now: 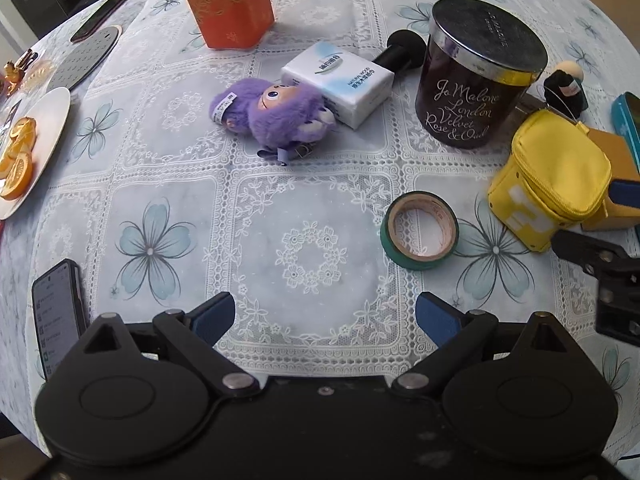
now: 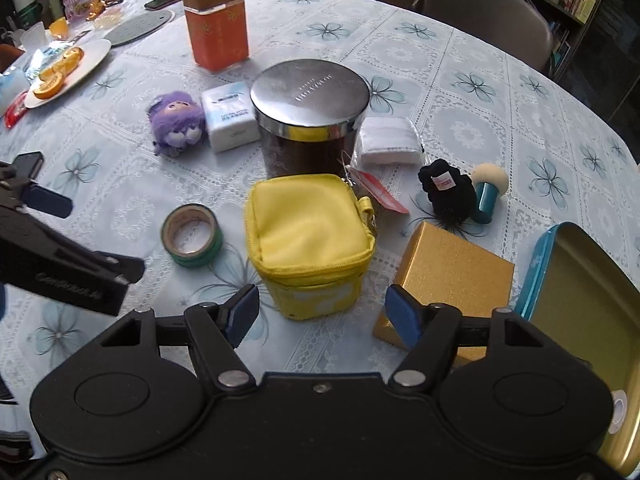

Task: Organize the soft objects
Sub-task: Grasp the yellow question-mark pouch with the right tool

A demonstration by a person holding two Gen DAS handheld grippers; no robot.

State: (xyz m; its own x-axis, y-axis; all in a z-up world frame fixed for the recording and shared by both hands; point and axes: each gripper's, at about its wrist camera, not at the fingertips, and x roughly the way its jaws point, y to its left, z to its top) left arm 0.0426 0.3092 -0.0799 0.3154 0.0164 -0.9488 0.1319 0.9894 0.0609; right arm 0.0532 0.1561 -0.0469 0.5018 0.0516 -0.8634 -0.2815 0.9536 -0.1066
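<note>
A purple plush toy (image 1: 276, 118) lies mid-table against a white tissue pack (image 1: 340, 82); both show in the right wrist view, the toy (image 2: 176, 122) and the pack (image 2: 230, 116). A yellow zip pouch (image 2: 310, 240) stands just ahead of my open, empty right gripper (image 2: 322, 312), between its fingers' line. A black fuzzy item (image 2: 446, 194) and a white folded cloth (image 2: 386, 140) lie further back. My left gripper (image 1: 324, 318) is open and empty above bare tablecloth. The pouch also shows in the left wrist view (image 1: 552, 178).
A dark candle jar (image 2: 310, 114), green tape roll (image 2: 192, 236), gold box (image 2: 452, 280), open teal tin (image 2: 580, 280) and orange box (image 2: 218, 24) crowd the table. A plate of orange slices (image 1: 24, 148) sits left. A phone (image 1: 56, 308) lies near the left gripper.
</note>
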